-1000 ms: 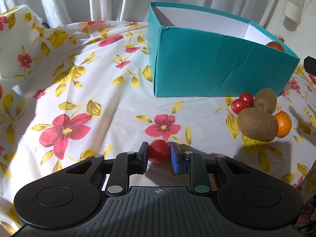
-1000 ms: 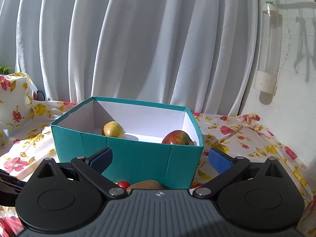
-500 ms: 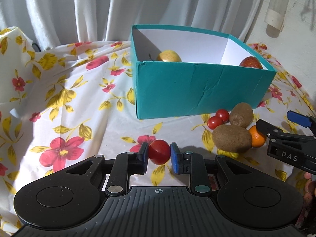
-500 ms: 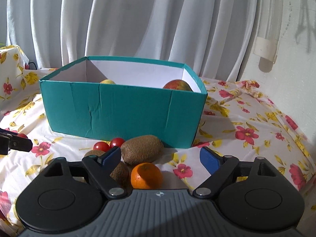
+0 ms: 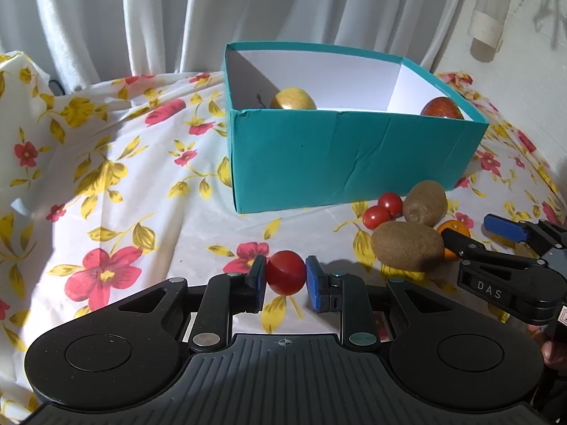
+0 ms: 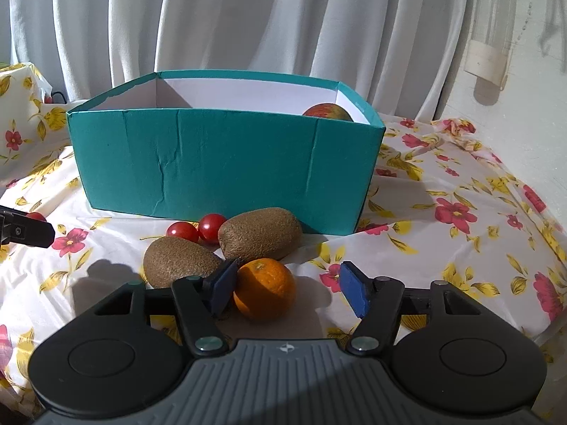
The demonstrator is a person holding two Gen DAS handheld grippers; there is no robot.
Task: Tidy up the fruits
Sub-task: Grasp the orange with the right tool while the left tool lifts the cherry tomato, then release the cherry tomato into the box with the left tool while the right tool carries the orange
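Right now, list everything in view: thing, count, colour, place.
box: one, teal, on the tablecloth.
apples: two, yellow and red, inside the box.
cherry tomatoes: three, red; two before the box, one between the left gripper's pads.
kiwis: two, brown, before the box.
orange: one, between the right gripper's pads.
tablecloth: one, white, floral.
curtain: white, behind.
left gripper: shut on a tomato.
right gripper: open.

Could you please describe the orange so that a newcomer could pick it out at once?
Find the teal box on the flowered cloth. A fruit cluster lies before its front wall. The orange sits nearest the right tongs, between their open pads: the only bright, smooth-skinned one beside two brown kiwis.
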